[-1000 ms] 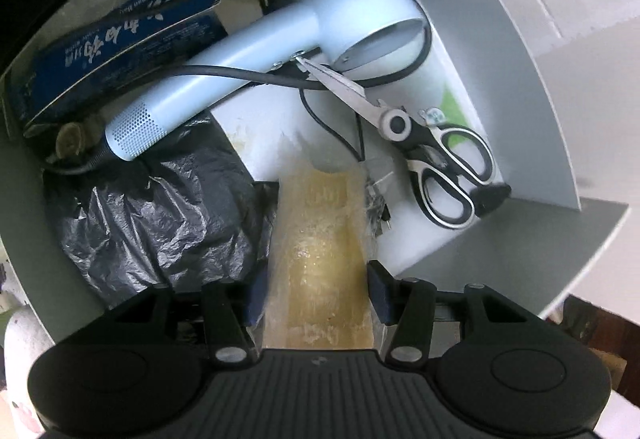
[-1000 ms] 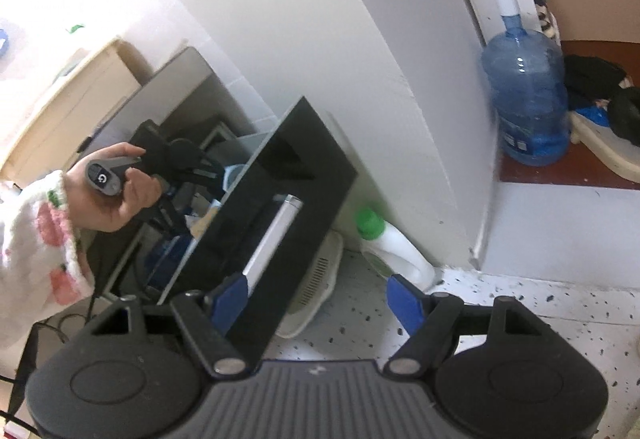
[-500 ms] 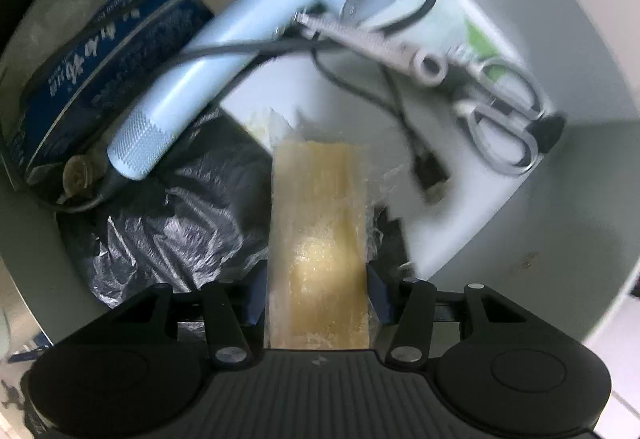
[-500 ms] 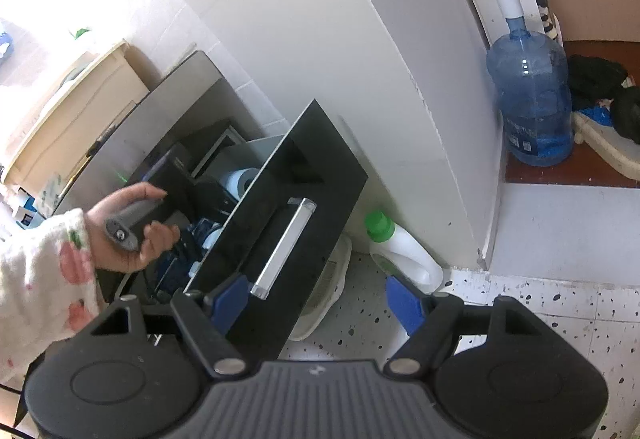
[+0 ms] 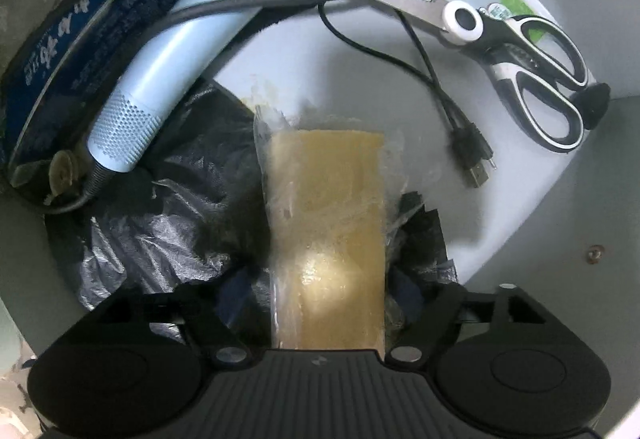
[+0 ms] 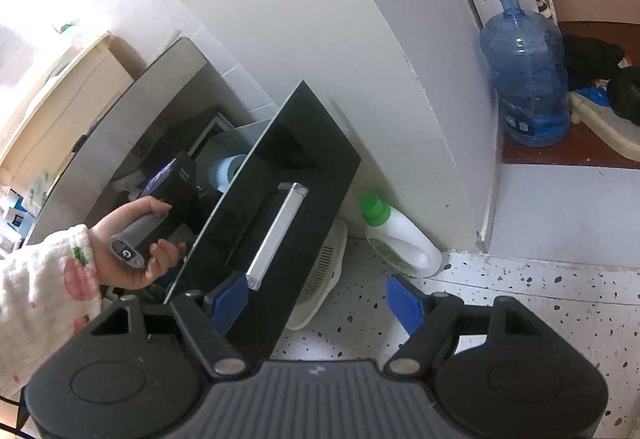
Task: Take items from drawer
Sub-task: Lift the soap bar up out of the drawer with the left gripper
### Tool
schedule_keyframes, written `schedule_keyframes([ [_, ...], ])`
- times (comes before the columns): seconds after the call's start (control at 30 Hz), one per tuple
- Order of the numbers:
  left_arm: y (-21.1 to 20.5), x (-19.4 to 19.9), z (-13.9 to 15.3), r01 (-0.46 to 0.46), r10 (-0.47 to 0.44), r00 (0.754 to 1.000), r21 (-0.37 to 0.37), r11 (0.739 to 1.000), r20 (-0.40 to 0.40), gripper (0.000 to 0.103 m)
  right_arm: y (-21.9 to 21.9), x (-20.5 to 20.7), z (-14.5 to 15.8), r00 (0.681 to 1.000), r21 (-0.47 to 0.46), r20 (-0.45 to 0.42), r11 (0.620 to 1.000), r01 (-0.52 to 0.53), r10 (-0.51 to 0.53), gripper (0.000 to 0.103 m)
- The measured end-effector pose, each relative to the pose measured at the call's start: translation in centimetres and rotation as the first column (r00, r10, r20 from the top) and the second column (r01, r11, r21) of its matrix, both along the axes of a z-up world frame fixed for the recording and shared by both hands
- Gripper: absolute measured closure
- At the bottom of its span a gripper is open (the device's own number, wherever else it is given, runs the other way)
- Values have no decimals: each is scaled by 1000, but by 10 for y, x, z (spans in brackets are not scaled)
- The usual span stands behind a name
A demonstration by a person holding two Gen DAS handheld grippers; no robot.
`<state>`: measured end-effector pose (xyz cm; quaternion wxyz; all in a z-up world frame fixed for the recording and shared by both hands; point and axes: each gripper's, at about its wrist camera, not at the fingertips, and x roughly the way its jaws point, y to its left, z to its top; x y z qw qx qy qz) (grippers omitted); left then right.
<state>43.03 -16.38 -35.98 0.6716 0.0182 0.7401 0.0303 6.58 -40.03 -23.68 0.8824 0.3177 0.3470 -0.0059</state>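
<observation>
In the left wrist view my left gripper (image 5: 326,287) is shut on a yellowish block in clear plastic wrap (image 5: 326,223), held over the open grey drawer (image 5: 560,199). The drawer holds a pale blue hair dryer (image 5: 168,51), black-and-white scissors (image 5: 516,51), a black USB cable (image 5: 460,119), a blue box (image 5: 72,39) and a black plastic bag (image 5: 152,223). In the right wrist view my right gripper (image 6: 316,299) is open and empty, in front of the drawer's black front panel (image 6: 296,175) with its silver handle (image 6: 276,235). The left hand (image 6: 136,251) reaches into the drawer there.
A white detergent bottle with green cap (image 6: 396,239) stands on the speckled floor beside a white wall (image 6: 340,39). A blue water jug (image 6: 524,83) stands at the right on a raised step. A white basket (image 6: 320,279) sits under the drawer.
My left gripper has lifted the wrapped yellowish block off the drawer floor and turned, so the scissors and cable now show to the right. The right gripper drifted slightly.
</observation>
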Motion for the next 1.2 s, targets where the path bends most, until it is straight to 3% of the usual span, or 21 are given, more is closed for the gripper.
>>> schedule_keyframes([
  [0.03, 0, -1, 0, -11, 11, 1000, -13, 1000, 5, 51, -1, 0, -1, 1000, -3, -6, 1000, 7, -7, 27],
  [0.17, -13, -4, 9, 57, -58, 998, 27, 998, 37, 51, -6, -1, -4, 999, 0, -24, 1000, 26, -26, 27],
  [0.33, -12, -8, 27, 73, -74, 995, 13, 997, 65, 52, -5, 0, 1, 1000, -33, -20, 999, 21, -22, 27],
  [0.7, -19, -15, 96, 205, -208, 964, 30, 978, 164, 52, 1, 2, 14, 1000, -44, -7, 999, 17, -18, 27],
  [1.2, -47, -58, 185, 407, -399, 867, 38, 913, 299, 52, 20, 0, 36, 1000, -71, -13, 997, -26, 26, 27],
])
